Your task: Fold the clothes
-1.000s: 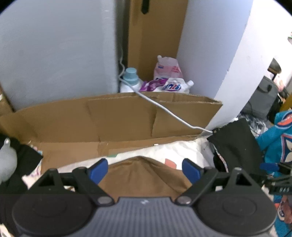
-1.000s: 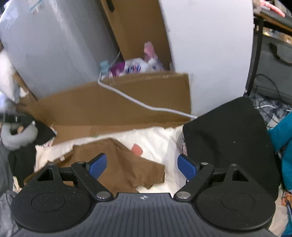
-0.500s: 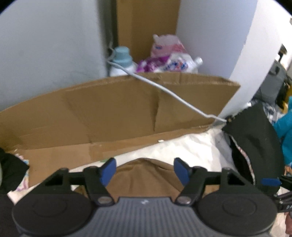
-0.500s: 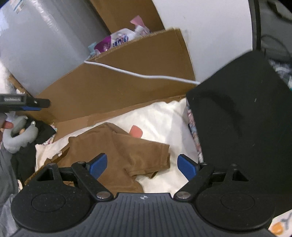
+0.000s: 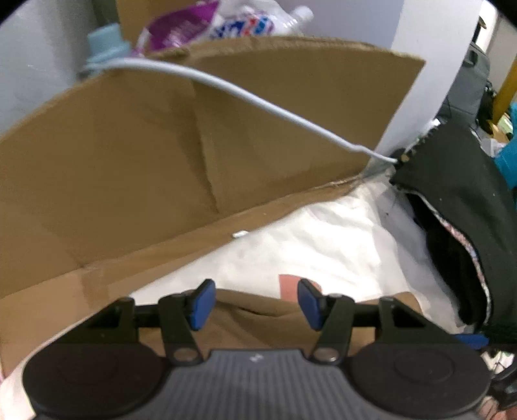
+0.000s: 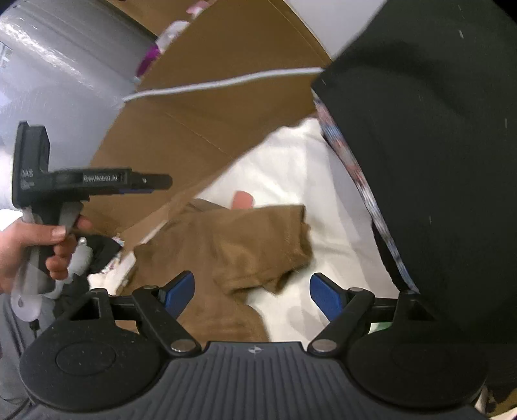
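A crumpled brown T-shirt (image 6: 232,245) lies on a white sheet (image 6: 290,168), one short sleeve pointing right. In the left wrist view its upper edge (image 5: 255,315) lies just below and between my blue pads. My left gripper (image 5: 253,302) hovers over that edge with its jaws closing; the pads do not press the cloth. My right gripper (image 6: 252,292) hangs over the sleeve end, its jaws wide and closing a little, nothing pinched. The right wrist view shows the left gripper (image 6: 155,182) from the side, held by a hand (image 6: 35,245).
A brown cardboard sheet (image 5: 155,168) stands behind the white sheet, with a white cable (image 5: 258,100) running across it. A black garment (image 6: 436,161) is heaped at the right. Detergent bottles and pouches (image 5: 206,26) stand behind the cardboard. A pink patch (image 5: 287,286) shows on the sheet.
Both grippers have dropped toward the brown shirt, which now looks larger and closer. The left jaws have narrowed a good deal; the right jaws only slightly. The left gripper has come into the right wrist view.
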### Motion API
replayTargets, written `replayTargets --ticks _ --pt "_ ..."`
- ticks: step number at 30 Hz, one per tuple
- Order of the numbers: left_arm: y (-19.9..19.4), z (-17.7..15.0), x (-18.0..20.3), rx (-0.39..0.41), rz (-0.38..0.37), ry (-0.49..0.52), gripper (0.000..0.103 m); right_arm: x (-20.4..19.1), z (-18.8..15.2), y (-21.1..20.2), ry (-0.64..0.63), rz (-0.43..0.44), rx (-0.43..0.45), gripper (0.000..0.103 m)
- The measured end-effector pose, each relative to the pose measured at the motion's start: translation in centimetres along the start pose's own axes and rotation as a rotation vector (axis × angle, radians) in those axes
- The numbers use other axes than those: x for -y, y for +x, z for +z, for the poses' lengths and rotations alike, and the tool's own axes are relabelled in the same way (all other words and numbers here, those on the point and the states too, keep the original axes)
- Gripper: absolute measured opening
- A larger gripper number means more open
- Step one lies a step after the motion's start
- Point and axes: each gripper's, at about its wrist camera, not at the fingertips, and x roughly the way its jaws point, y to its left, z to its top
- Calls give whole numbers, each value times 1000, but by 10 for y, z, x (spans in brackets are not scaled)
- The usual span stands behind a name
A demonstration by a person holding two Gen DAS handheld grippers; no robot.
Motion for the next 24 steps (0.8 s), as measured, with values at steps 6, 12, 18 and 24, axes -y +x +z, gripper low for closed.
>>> replayTargets --ticks 6,12,18,24 --pt "16 -5 2 19 -39 -79 59 12 -1 17 91 22 38 75" --pt "27 -2 13 -12 -29 -13 58 20 8 31 209 -10 93 55" --pt "32 7 16 -46 -22 62 58 26 12 30 275 -37 104 7" --pt "36 15 22 -90 -35 182 60 14 -3 9 290 57 74 7"
